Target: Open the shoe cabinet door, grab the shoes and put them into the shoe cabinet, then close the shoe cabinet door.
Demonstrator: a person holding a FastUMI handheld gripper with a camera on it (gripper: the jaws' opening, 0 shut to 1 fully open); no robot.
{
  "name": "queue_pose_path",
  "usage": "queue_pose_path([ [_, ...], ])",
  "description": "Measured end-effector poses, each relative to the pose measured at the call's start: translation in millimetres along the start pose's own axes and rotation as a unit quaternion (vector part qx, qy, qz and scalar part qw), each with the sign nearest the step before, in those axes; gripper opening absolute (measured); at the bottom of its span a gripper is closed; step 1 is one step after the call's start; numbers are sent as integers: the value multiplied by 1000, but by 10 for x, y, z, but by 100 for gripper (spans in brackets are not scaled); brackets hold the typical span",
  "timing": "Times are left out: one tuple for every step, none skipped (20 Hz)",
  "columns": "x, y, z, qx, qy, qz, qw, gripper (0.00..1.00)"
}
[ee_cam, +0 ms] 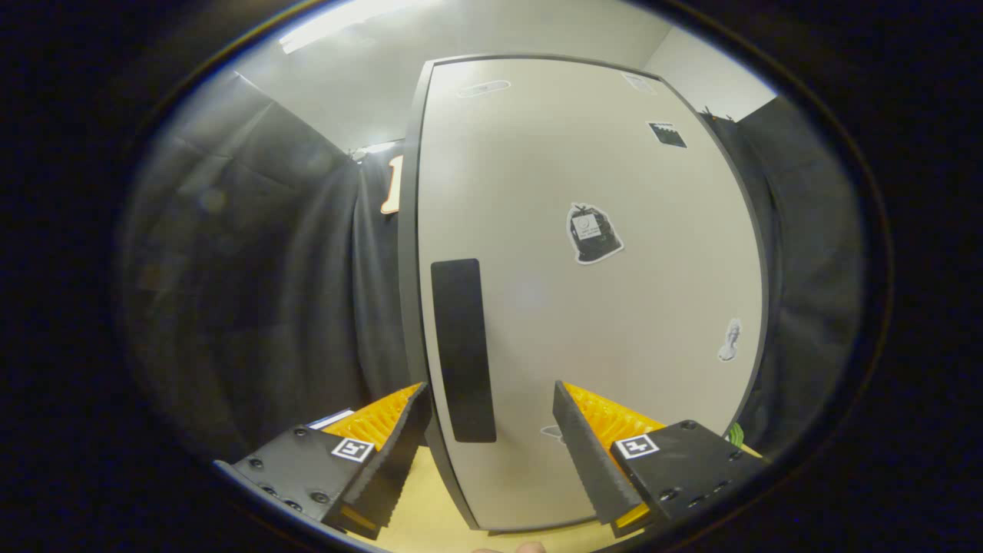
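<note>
Gripper [491, 418] jaws wide apart, empty — either side of cabinet door [584, 307] handle [463, 349].

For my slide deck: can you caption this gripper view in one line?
Open tool straddles the closed cabinet door's left edge, its black handle just ahead between the fingers.

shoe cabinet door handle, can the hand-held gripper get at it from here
Probably yes: the hand-held gripper is open, its fingers straddling the shoe cabinet door edge, with the black handle between and just ahead of them, nothing blocking.
</note>
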State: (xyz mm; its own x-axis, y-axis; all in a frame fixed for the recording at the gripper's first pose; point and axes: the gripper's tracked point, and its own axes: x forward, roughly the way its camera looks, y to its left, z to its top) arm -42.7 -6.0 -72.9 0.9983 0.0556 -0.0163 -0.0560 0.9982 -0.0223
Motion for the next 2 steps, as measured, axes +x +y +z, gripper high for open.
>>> queue_pose_path([
  [-32, -30, 26, -2, -3, -3, 1000, 99],
  [-63, -72, 56, -4, -7, -7, 1000, 99],
])
